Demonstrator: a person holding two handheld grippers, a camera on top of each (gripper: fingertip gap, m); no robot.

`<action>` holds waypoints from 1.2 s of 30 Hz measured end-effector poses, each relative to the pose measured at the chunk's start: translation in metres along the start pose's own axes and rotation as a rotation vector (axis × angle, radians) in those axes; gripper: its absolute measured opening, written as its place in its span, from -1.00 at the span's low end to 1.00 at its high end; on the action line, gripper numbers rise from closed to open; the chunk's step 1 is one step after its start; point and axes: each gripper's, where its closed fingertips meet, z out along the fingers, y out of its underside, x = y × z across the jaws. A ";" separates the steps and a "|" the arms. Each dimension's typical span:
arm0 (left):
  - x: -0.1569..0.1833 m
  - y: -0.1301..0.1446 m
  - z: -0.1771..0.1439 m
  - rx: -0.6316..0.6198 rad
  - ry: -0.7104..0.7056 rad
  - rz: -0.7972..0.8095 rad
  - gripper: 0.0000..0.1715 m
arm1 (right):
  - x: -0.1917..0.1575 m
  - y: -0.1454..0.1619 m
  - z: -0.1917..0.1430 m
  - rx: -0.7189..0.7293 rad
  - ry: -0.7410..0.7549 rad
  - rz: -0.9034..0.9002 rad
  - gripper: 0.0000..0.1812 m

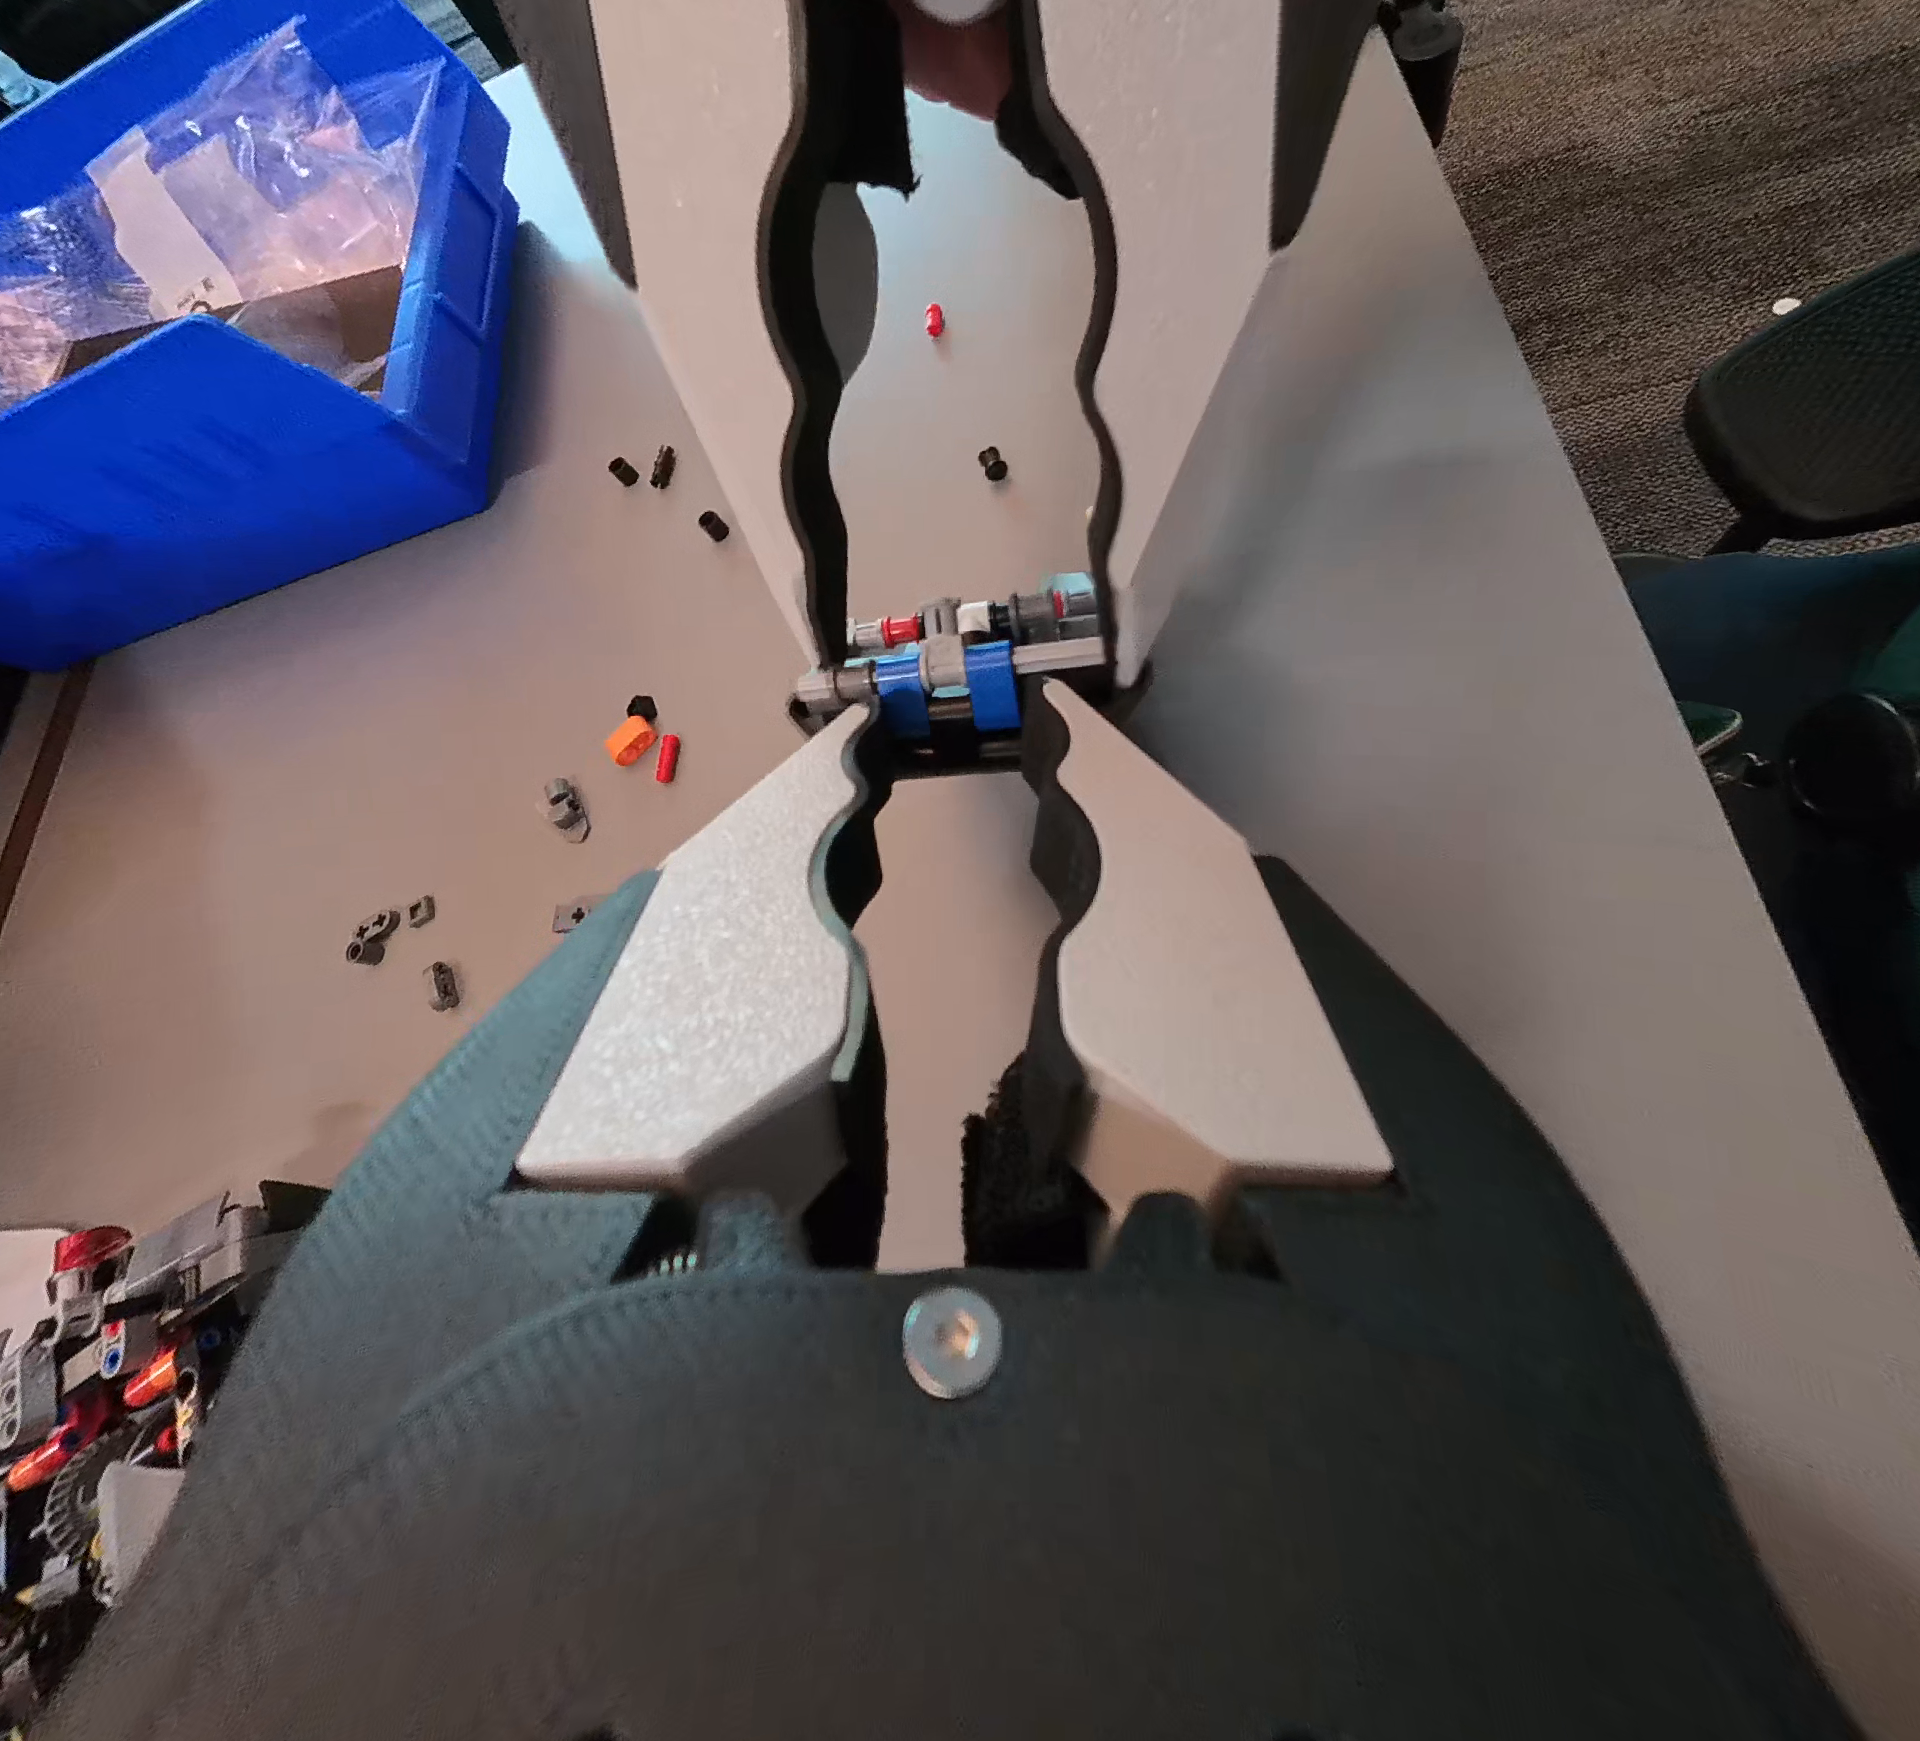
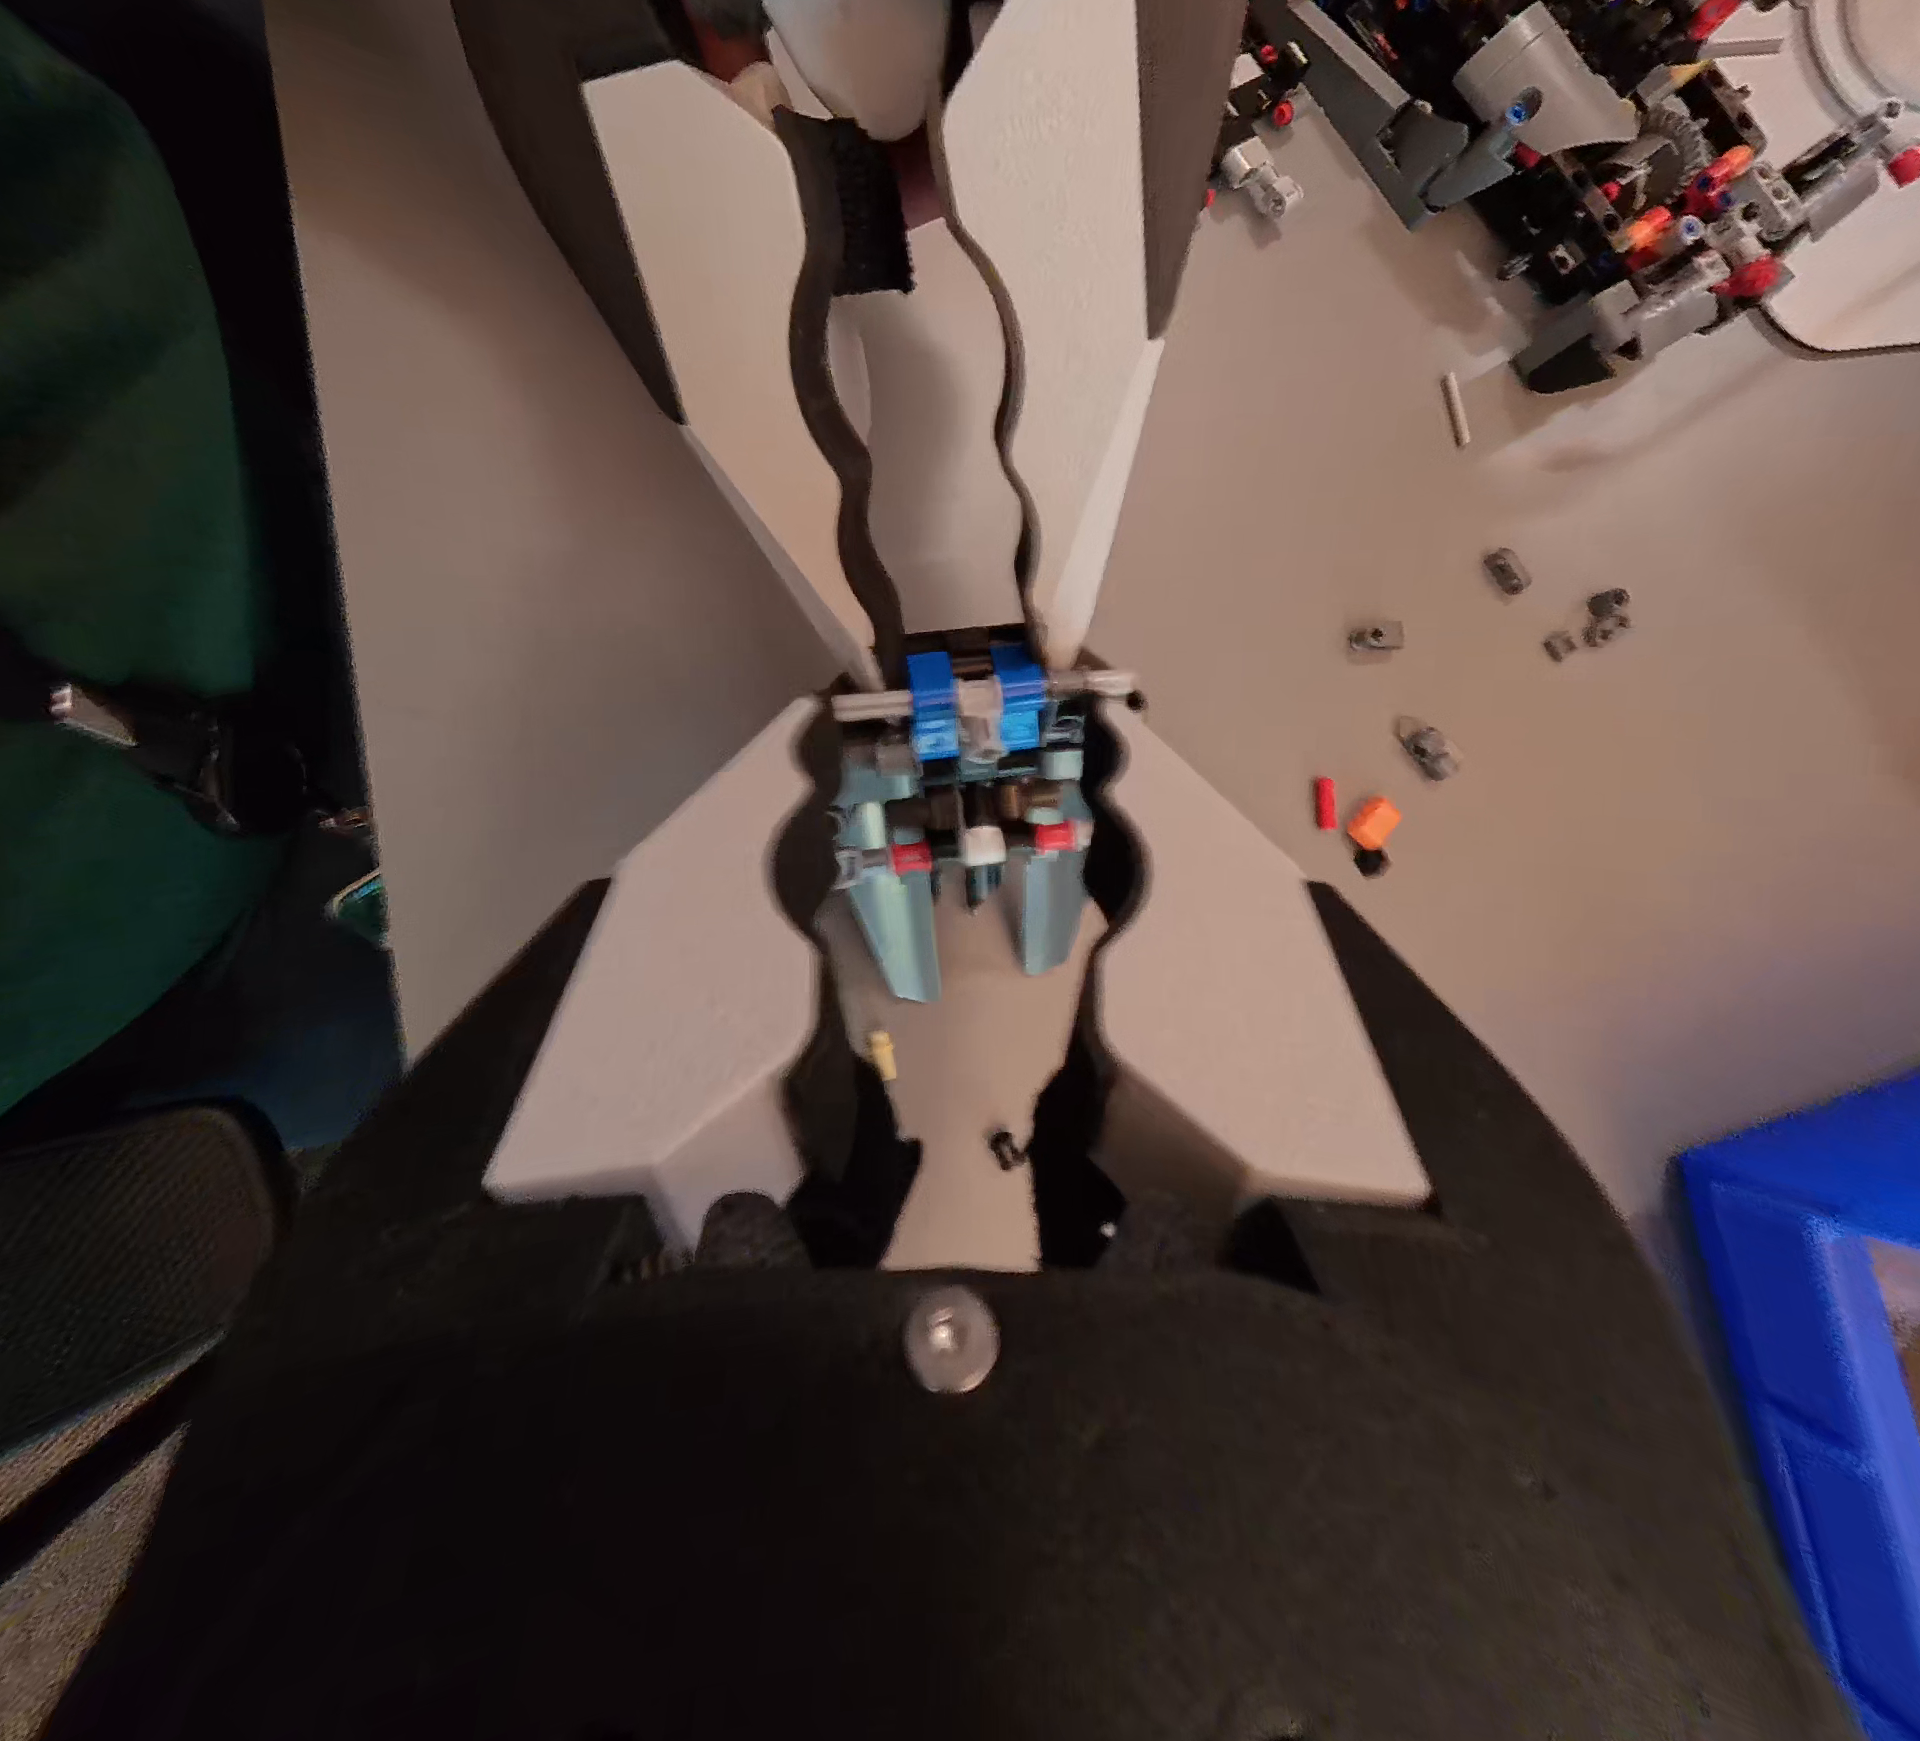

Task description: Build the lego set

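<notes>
A small lego sub-assembly (image 1: 940, 678) with two blue parts, a grey axle and red bushes is held above the white table (image 1: 312, 808) between both grippers, which face each other. My left gripper (image 1: 951, 725) is shut on its blue end. My right gripper (image 1: 966, 647) comes from the far side, shut on the wider grey end. In the right wrist view the sub-assembly (image 2: 961, 787) sits between the right gripper's (image 2: 956, 725) fingers, with two grey wedge pieces pointing toward the camera. The left gripper (image 2: 961, 652) grips the blue parts from the far side.
A blue bin (image 1: 229, 444) with plastic bags stands at the left. Loose pieces lie on the table: an orange piece (image 1: 632, 741), red pins (image 1: 667, 756), black pins (image 1: 665, 470) and grey connectors (image 1: 395, 938). A large part-built model (image 2: 1558, 81) stands nearby. The table edge (image 1: 1538, 465) and a chair (image 1: 1818, 434) are at the right. The tips of both grippers are at nearly the same place.
</notes>
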 end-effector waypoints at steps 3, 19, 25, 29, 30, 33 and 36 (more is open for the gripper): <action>0.001 0.000 0.001 0.000 -0.001 0.004 -0.73 | 0.003 0.001 0.001 -0.008 0.010 -0.008 -0.61; -0.004 0.003 0.000 -0.007 -0.007 0.010 -0.73 | 0.008 -0.002 -0.003 -0.004 -0.045 0.084 -0.66; -0.003 0.005 0.002 -0.016 0.002 -0.012 -0.73 | 0.004 0.000 0.000 -0.039 -0.051 0.061 -0.58; -0.003 0.005 0.002 -0.022 0.006 -0.012 -0.73 | 0.005 0.000 0.000 -0.031 -0.045 0.093 -0.62; -0.003 0.005 0.002 -0.025 0.004 -0.011 -0.73 | 0.006 0.000 0.001 -0.033 -0.040 0.093 -0.62; -0.002 0.007 0.004 -0.028 0.006 -0.018 -0.73 | 0.008 0.002 0.002 -0.040 -0.026 0.102 -0.69; -0.001 0.008 0.006 -0.036 0.002 -0.017 -0.73 | 0.007 0.004 0.002 -0.039 -0.040 0.101 -0.70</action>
